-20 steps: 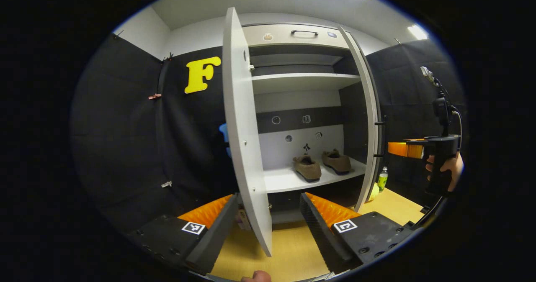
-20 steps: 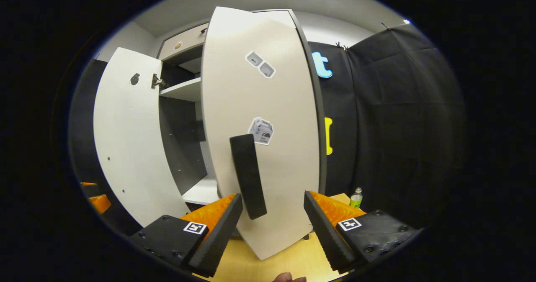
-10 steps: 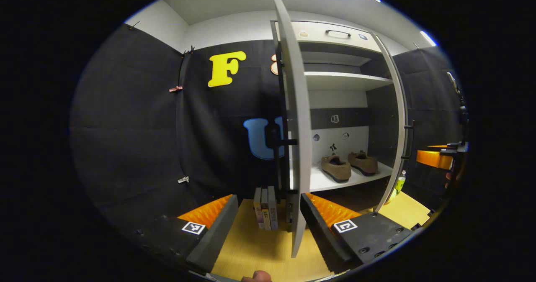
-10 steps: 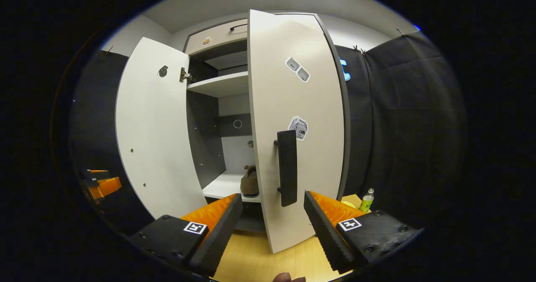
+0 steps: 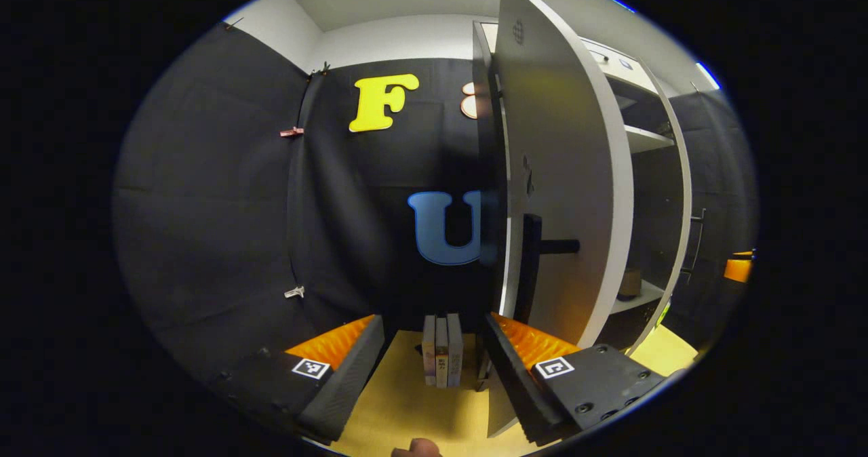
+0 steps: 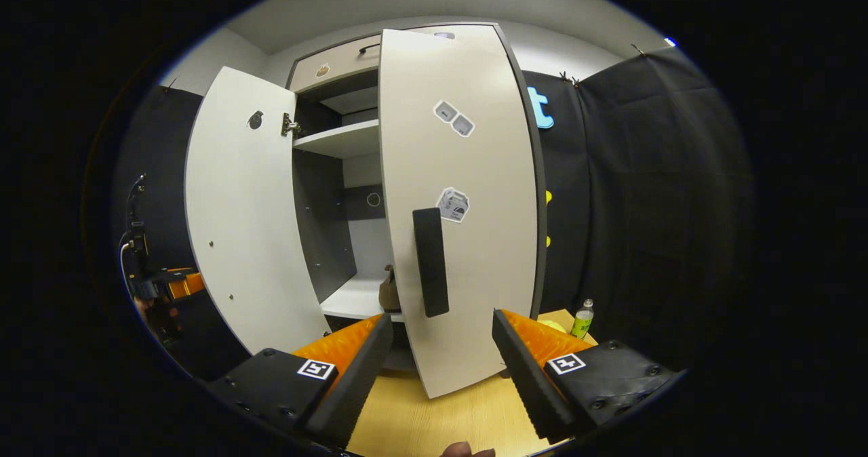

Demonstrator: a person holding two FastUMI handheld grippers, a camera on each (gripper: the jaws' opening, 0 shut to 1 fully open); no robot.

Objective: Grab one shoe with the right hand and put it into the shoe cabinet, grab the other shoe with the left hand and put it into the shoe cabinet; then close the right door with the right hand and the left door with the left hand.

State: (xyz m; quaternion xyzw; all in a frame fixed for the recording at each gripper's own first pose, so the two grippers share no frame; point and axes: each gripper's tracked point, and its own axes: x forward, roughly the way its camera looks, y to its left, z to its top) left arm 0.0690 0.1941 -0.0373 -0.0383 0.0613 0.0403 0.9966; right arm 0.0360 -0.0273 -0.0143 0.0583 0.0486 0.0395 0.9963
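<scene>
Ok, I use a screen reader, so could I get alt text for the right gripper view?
The open right tool faces the half-open right door, its fingers flanking the black handle without touching. Beyond, the left door stands open, and a brown shoe sits on the shelf.

Each claw is showing two black blocks at the bottom of its frame, each studded with screws and wearing a small square black-and-white marker. At the left edge of the right gripper view, the left claw (image 6: 178,282) is trailing a thin cable.

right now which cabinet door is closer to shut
The right door, the one with stickers, is closer to shut; the left door swings wide open.
</scene>
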